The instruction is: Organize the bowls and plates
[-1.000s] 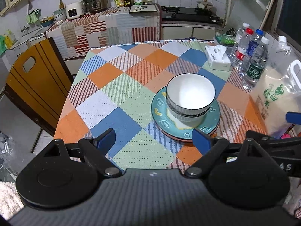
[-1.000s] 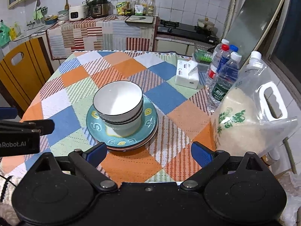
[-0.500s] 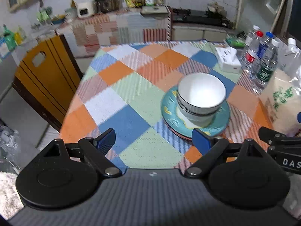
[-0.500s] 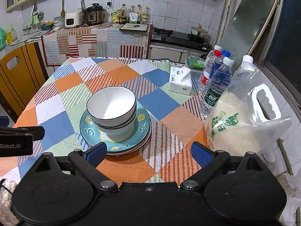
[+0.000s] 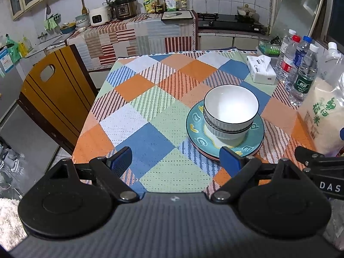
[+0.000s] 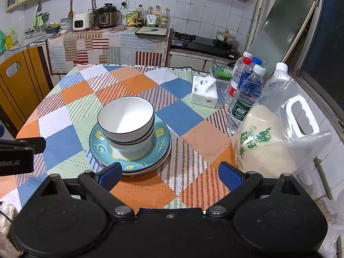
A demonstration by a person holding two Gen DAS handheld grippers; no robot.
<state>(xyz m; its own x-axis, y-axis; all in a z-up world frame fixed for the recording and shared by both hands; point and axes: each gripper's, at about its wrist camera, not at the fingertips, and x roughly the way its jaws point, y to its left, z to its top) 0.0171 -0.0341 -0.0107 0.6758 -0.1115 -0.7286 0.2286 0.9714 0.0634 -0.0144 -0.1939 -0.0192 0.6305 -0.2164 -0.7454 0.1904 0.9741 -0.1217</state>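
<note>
Two white ribbed bowls [image 5: 231, 109] are nested and stand on a stack of teal patterned plates [image 5: 194, 124] on the checked tablecloth. The bowls [image 6: 126, 121] and plates [image 6: 161, 148] also show in the right wrist view. My left gripper [image 5: 175, 159] is open and empty, held back at the table's near edge, left of the stack. My right gripper [image 6: 169, 173] is open and empty, at the near edge just right of the stack. Neither touches the dishes.
A bag of rice [image 6: 271, 133], several water bottles [image 6: 245, 99] and a tissue box [image 6: 204, 94] stand along the table's right side. A wooden chair [image 5: 53, 94] stands at the left. A covered counter [image 5: 139, 34] with appliances is behind.
Both grippers have drawn back and risen a little from the table; the stack looks slightly farther away. The bowls and plates have not moved. Both jaws stay open.
</note>
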